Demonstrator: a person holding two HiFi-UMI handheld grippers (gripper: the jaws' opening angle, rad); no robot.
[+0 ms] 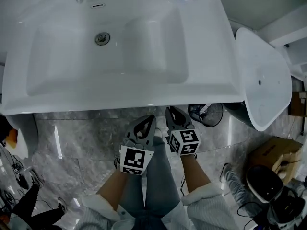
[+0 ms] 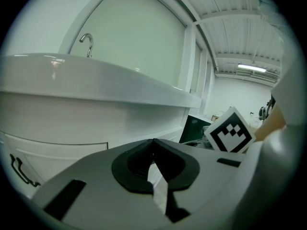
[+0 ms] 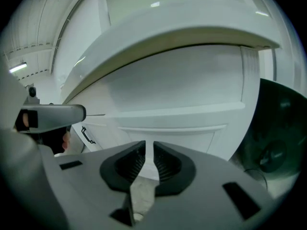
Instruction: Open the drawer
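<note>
Both held low under the basin's point(image 1: 124, 104) front rim, aimed at the cabinet to reach its face. Left gripper point(image 2: 153, 143) jaws pressed together, empty. Right gripper point(image 3: 148, 145) jaws a sliver apart, nothing between. Drawer point(image 3: 192, 143) straight ahead of the right jaws, closed, untouched.

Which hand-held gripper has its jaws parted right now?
The right hand-held gripper: a narrow empty slit shows between its jaws, while on the left hand-held gripper the jaws meet at the tips.
</note>
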